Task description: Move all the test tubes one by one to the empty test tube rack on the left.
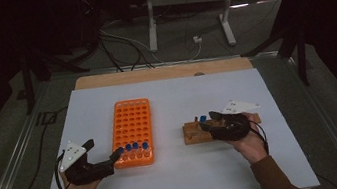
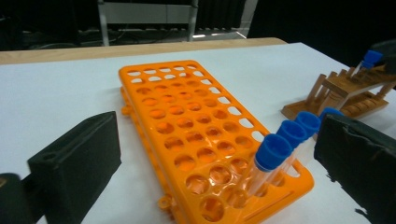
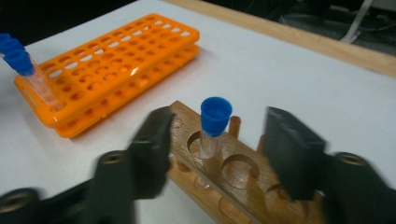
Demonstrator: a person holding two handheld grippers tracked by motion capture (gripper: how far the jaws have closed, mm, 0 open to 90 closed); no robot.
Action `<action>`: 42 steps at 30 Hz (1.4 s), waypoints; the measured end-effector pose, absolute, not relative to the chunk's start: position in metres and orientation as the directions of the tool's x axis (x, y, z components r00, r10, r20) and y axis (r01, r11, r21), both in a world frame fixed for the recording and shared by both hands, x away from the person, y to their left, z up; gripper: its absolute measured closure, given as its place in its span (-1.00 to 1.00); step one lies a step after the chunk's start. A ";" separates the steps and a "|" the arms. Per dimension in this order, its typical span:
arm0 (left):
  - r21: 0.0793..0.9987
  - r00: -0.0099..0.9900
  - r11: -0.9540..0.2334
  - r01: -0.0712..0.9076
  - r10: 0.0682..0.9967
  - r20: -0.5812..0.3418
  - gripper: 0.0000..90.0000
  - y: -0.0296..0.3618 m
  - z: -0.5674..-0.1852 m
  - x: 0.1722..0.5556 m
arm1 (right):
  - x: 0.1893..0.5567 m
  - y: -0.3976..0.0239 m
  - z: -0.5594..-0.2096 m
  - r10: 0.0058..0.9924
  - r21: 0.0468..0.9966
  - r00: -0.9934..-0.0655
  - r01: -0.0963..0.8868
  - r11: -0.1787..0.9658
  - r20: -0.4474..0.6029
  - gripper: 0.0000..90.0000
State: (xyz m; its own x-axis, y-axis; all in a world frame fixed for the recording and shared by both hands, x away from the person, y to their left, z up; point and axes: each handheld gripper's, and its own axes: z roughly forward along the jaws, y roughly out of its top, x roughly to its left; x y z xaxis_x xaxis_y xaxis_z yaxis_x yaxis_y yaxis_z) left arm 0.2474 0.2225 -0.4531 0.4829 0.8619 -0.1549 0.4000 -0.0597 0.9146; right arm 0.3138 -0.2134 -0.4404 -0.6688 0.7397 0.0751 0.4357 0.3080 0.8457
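Jaws astride blue-capped tube [image 3: 215, 125], untouched; wooden rack [image 3: 243, 186]

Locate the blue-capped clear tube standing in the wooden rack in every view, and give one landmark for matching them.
High view: the blue-capped clear tube stands right of centre in the wooden rack, by the right gripper.
Left gripper view: far right edge, upper part.
Right gripper view: centre, between the open jaws, untouched.
Shared landmark: the orange perforated plastic tube rack.
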 end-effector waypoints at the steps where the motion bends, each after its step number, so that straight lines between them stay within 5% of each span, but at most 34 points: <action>1: 0.916 0.484 -0.059 0.397 0.862 -0.154 -0.97 0.223 -0.453 0.247 | 0.315 -0.212 -0.442 0.738 0.844 -0.671 0.438 0.311 0.076 0.19; 6: 0.925 0.465 -0.062 0.376 0.875 -0.131 -0.98 0.224 -0.452 0.245 | 0.321 -0.206 -0.449 0.736 0.838 -0.672 0.447 0.312 0.084 0.54; 13: 0.928 0.460 -0.051 0.369 0.878 -0.134 -0.97 0.226 -0.453 0.246 | 0.324 -0.201 -0.454 0.736 0.827 -0.674 0.449 0.339 0.064 0.68; 42: 0.921 0.492 -0.102 0.375 0.864 -0.105 -0.99 0.208 -0.437 0.257 | 0.314 -0.207 -0.412 0.728 0.868 -0.685 0.386 0.312 0.043 0.72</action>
